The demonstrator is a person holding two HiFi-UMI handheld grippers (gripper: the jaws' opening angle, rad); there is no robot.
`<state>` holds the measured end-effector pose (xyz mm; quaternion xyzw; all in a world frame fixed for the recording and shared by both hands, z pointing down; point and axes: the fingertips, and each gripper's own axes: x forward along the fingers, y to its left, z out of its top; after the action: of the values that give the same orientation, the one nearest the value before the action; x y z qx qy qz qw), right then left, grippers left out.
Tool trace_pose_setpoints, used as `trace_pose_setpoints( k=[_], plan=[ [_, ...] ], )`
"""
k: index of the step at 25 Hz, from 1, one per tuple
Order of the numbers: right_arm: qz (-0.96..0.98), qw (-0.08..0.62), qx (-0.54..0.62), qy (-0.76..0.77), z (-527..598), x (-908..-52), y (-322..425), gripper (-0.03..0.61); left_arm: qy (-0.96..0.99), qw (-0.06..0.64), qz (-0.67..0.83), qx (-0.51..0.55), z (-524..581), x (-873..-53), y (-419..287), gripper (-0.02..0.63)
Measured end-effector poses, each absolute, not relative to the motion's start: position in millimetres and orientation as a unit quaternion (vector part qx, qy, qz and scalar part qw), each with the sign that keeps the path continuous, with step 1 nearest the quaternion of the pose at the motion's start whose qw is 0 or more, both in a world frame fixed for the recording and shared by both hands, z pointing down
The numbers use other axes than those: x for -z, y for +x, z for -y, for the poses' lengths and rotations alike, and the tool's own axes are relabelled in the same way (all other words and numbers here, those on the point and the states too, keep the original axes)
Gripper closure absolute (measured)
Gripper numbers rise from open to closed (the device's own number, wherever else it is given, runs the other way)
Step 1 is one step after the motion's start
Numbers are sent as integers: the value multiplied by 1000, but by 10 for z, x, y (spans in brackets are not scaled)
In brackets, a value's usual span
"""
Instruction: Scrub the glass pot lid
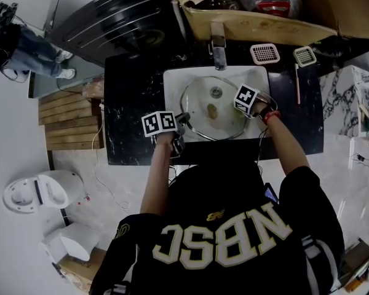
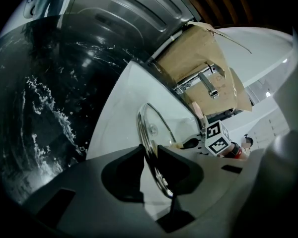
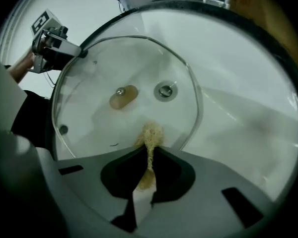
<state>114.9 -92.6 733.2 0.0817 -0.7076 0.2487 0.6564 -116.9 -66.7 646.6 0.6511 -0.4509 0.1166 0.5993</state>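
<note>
Glass pot lid (image 1: 227, 120) in sink (image 1: 172, 82). Rim clamped by left gripper (image 1: 181, 121) at lid's 8 o'clock; firm clamp needed. Fibrous scrub pad (image 3: 150, 133) pinched in right gripper (image 1: 255, 106) at 3 o'clock; best pressed flat, worked toward knob (image 1: 213, 110).

Cardboard box (image 1: 258, 20) cut by head view's top edge; person (image 1: 34, 47) cropped at its left edge; rim of glass pot lid (image 2: 145, 125) partly behind left gripper (image 2: 150, 151); scrub pad (image 3: 150, 133) partly hidden within right gripper (image 3: 150, 155).

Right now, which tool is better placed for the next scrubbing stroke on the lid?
Right. The right tool pinches the scrub pad against the glass lid; the left tool is clamped on its rim, steadying it over the sink.
</note>
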Motion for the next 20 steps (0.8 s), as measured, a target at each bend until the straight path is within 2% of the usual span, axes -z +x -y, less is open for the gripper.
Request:
trace_pose_setpoints(
  k=[7, 14, 20],
  plan=[
    [745, 621, -245, 6, 383, -7073, 888, 549, 651, 600, 450, -117, 669, -6465, -1164, 517],
    [801, 523, -291, -2, 73, -6811, 373, 549, 656, 597, 444, -124, 656, -6457, -1158, 516],
    [841, 464, -279, 6, 120, -6655, -210, 549, 657, 596, 445, -125, 660, -6462, -1163, 516]
  ],
)
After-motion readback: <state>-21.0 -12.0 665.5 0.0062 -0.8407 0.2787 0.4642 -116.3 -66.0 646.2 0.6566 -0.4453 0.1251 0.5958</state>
